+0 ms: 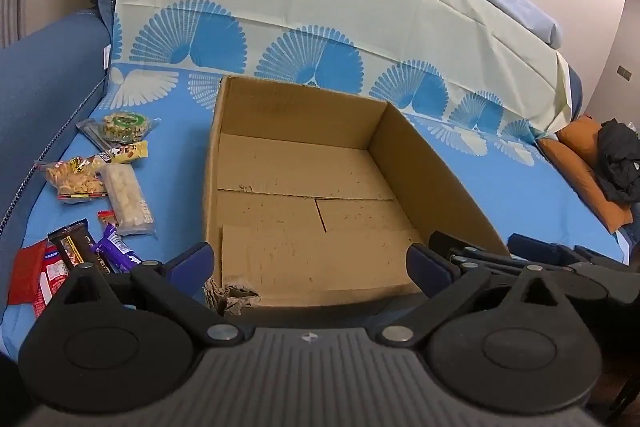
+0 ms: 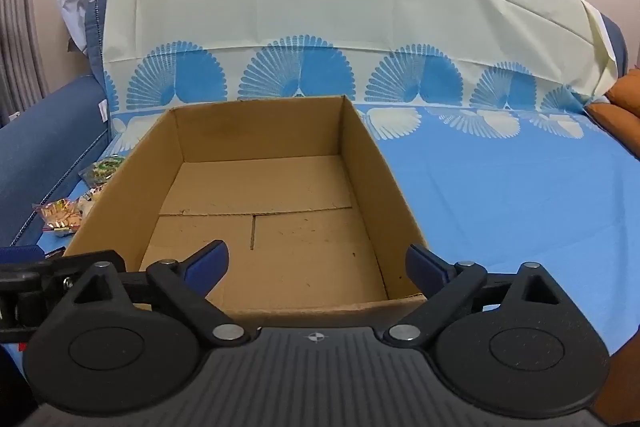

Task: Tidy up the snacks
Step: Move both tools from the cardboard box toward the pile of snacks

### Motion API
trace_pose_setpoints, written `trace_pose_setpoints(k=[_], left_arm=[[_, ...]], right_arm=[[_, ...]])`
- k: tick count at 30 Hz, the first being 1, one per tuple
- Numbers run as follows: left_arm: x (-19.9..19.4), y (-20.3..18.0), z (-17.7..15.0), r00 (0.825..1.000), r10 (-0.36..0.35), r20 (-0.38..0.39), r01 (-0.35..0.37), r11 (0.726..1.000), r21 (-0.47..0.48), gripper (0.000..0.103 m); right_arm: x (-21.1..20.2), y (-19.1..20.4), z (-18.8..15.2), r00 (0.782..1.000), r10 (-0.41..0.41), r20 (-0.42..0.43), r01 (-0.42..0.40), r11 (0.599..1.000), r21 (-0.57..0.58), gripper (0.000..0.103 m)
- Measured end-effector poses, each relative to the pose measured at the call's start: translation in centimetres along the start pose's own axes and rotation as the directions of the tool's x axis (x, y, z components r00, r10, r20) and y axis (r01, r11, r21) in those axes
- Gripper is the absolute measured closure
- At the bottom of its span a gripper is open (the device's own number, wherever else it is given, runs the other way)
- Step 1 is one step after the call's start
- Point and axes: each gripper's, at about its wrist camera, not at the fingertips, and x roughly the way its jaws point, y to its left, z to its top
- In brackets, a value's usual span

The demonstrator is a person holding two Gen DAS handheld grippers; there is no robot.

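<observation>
Blue sofa [image 1: 44,115] against a pale wall, draped in a cream and sky-blue cloth [image 1: 288,3] printed with fan shapes. On the seat, squarely in the middle: an open cardboard box [image 1: 424,179], flaps gone, bare inside, with a torn, crumpled near-left corner. Left of the box, spread over the cloth and well clear of its wall: the snacks [image 1: 92,179], among them a round green-labelled pack [image 1: 122,127], a clear bag of pale crackers [image 1: 74,181], a long white bar [image 1: 128,201], a dark chocolate bar [image 1: 74,247], a purple wrapper [image 1: 120,255] and a red packet [image 1: 30,277]. From the right wrist view, only a few of these peeking out past the box's left wall. At the far right end of the seat, an orange cushion [image 1: 580,171] with a dark bundle of fabric [image 1: 620,163] on top. Left gripper [image 1: 310,261] hovering low at the box's near edge, jaws spread wide, holding nothing. Right gripper [image 2: 316,261] beside it, also over the near edge, jaws wide apart and likewise gripping nothing.
</observation>
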Motion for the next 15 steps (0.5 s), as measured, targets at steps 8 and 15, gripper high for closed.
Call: trace_pose_setpoints(k=[8, 15], left_arm=[[-0.35, 0.37, -0.16, 0.999, -0.041, 0.004, 0.041, 0.999, -0.01, 0.018], [-0.49, 0.37, -0.09, 0.999, -0.051, 0.001, 0.051, 0.998, -0.021, 0.032]], right_arm=[[-0.55, 0.56, -0.43, 1.0, 0.015, 0.021, -0.014, 0.999, -0.035, 0.021], [-0.82, 1.08, -0.33, 0.999, 0.011, 0.036, -0.009, 0.998, -0.055, 0.021]])
